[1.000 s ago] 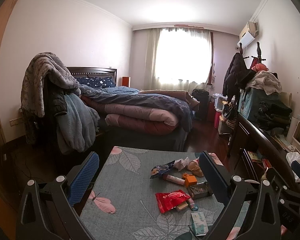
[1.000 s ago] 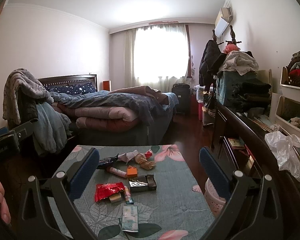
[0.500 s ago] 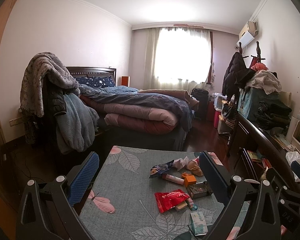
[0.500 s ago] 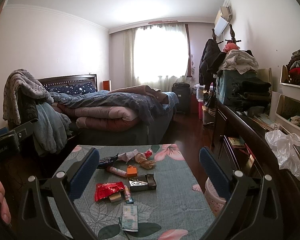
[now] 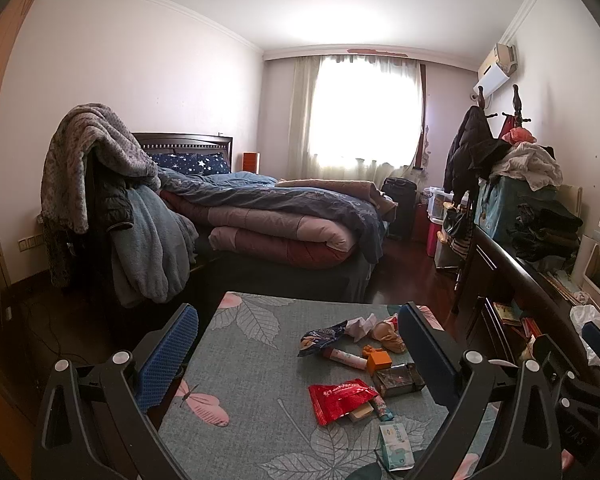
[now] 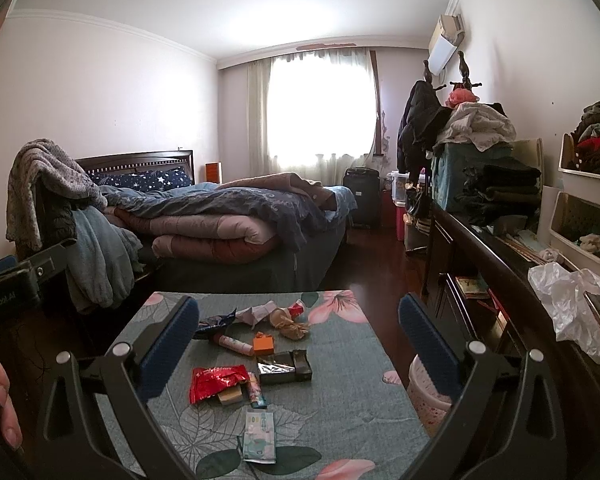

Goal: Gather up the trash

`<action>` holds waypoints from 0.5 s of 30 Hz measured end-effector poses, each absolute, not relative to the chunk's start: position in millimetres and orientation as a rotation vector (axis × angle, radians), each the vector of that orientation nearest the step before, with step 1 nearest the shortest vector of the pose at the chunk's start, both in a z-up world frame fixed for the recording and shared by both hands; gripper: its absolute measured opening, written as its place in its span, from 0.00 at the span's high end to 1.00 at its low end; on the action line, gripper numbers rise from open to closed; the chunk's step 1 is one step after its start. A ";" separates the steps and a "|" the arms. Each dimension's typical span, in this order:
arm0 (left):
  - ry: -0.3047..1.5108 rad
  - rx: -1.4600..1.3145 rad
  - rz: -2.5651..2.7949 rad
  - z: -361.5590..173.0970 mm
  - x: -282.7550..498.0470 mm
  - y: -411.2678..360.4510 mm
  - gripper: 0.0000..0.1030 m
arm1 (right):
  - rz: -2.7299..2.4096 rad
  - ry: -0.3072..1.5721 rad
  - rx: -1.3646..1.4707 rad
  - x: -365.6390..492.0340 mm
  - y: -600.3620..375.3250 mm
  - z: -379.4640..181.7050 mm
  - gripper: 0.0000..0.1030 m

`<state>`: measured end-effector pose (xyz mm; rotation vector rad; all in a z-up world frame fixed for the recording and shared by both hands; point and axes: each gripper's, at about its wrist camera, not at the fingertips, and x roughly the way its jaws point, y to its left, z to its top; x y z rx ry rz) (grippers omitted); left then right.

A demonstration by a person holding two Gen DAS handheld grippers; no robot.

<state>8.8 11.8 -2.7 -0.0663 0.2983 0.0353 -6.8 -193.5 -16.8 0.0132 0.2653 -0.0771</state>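
Note:
Trash lies on a table with a leaf-patterned cloth (image 6: 340, 412) (image 5: 260, 364). There is a red wrapper (image 6: 216, 380) (image 5: 340, 398), a dark box (image 6: 286, 368) (image 5: 398, 378), an orange cube (image 6: 263, 345) (image 5: 379, 360), a pink tube (image 6: 234, 344) (image 5: 344, 357), a tissue pack (image 6: 260, 434) (image 5: 396, 446), crumpled paper (image 6: 256, 314) (image 5: 358, 326), a brown wad (image 6: 292, 326) (image 5: 388, 334) and a dark blue wrapper (image 6: 214, 322) (image 5: 320, 338). My left gripper (image 5: 298, 360) and right gripper (image 6: 298, 354) are both open and empty, held above the table's near side.
A pink bin (image 6: 428, 396) stands on the floor at the table's right. A dark dresser (image 6: 500, 272) with a white plastic bag (image 6: 568, 304) runs along the right wall. A bed (image 6: 240, 224) with piled bedding and a chair draped with blankets (image 5: 108, 208) lie beyond the table.
Both views have shifted only very slightly. Nothing on the table has moved and both grippers have stayed open.

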 end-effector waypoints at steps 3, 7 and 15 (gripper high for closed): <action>0.298 -0.068 0.034 -2.8 9.4 12.7 0.03 | -0.076 0.268 0.014 -7.5 -193.5 -17.2 0.03; 0.295 -0.073 0.037 -2.4 9.8 12.5 0.03 | -0.074 0.269 0.010 -7.8 -194.9 -16.0 0.03; 0.288 -0.079 0.042 -3.2 6.5 4.8 0.03 | -0.064 0.240 0.008 -10.5 -197.2 -3.8 0.03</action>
